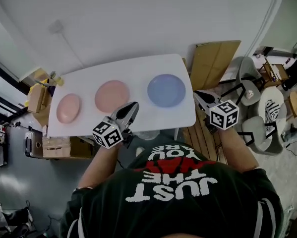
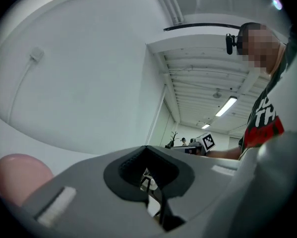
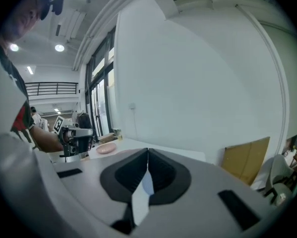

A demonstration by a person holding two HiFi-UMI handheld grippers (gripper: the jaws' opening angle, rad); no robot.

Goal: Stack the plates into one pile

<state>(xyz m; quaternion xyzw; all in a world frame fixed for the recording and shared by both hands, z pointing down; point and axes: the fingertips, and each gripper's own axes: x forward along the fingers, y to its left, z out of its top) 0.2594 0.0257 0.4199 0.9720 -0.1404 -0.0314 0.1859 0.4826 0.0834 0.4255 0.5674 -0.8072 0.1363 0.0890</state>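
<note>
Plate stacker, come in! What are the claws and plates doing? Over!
Left claw shut, empty, by table front edge. Right claw shut, empty, at its right edge. Small pink plate, bigger pink plate, blue plate apart, unstacked. Nothing between them.

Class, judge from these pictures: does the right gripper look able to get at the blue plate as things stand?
Probably yes. The right gripper hangs just beside the blue plate, with nothing between them. Its jaws are shut, so they must open first.
</note>
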